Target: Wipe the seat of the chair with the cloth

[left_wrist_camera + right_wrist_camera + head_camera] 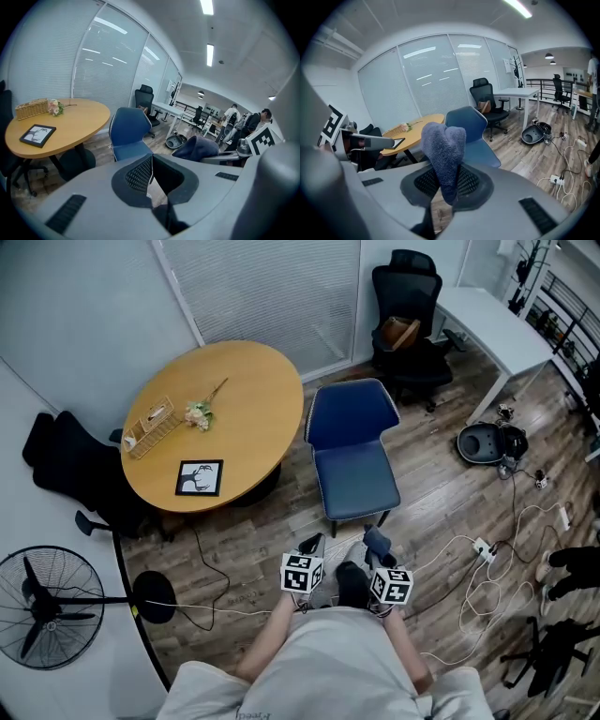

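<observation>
**Cloth in the right gripper, chair seat not yet reached**

Head view: the two grippers are held close to the person's body. The right gripper [375, 546] pinches the dark blue cloth [378, 539], a bunch of which stands up out of its tips. The left gripper [312, 545] sits just beside it, on its left. The blue chair [353, 468] stands directly ahead of both tools, its seat front nearest the jaws and its back on the far side. The round table [246, 390] lies ahead and to the left of the left gripper.

Left gripper view: the jaws are drawn together at the tips with nothing between them. The chair is ahead of them and the held cloth is off to their right.

Right gripper view: the jaws are clamped on the lower part of the cloth and the folded top rises in front of them, with the chair seat beyond it.

In my judgement the step is the approach. To do it well, carry the right gripper forward and down until the free bunch, not the jaw tips, meets the seat. Tilt the tool so the cloth lies flat, then stroke in overlapping passes from back edge to front. The empty left gripper could steady the chair back, which may shift under pressure.
</observation>
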A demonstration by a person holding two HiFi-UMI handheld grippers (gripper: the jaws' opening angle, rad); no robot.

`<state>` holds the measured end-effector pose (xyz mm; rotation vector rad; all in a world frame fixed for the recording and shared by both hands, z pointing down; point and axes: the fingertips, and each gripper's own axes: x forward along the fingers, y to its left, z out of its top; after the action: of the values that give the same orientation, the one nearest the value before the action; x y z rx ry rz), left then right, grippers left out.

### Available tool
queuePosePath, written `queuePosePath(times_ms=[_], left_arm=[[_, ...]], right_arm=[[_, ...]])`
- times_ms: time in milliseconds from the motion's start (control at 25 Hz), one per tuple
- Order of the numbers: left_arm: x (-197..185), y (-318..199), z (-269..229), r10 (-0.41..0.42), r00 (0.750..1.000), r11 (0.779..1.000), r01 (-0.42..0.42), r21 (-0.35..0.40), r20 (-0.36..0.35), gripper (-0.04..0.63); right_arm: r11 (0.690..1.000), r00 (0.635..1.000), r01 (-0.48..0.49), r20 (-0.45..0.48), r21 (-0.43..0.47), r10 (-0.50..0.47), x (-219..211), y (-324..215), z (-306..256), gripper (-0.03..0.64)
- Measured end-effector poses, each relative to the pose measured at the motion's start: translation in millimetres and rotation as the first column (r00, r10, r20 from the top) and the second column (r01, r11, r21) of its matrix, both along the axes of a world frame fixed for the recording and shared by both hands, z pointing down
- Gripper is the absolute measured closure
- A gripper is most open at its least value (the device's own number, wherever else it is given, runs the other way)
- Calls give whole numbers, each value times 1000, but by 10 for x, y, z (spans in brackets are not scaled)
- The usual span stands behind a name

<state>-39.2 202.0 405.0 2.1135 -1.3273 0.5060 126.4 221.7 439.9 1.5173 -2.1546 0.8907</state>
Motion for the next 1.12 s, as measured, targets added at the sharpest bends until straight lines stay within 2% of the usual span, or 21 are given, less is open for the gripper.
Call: queuePosePath(times_ms=[200, 560, 1120], left_arm=[[65, 54, -3, 15, 1000, 1000, -15, 8, 3, 568], [237, 115, -39, 38, 999, 999, -39, 17, 13, 568], [255, 260, -5, 40, 999, 999, -40, 11, 4, 568]], right_arm=[[1000, 1000, -6, 12, 8, 6, 43, 64, 17, 558], [997, 999, 54, 7, 46, -54, 28, 141, -34, 558], [999, 1000, -7, 19, 52, 6, 185, 309, -13, 558]])
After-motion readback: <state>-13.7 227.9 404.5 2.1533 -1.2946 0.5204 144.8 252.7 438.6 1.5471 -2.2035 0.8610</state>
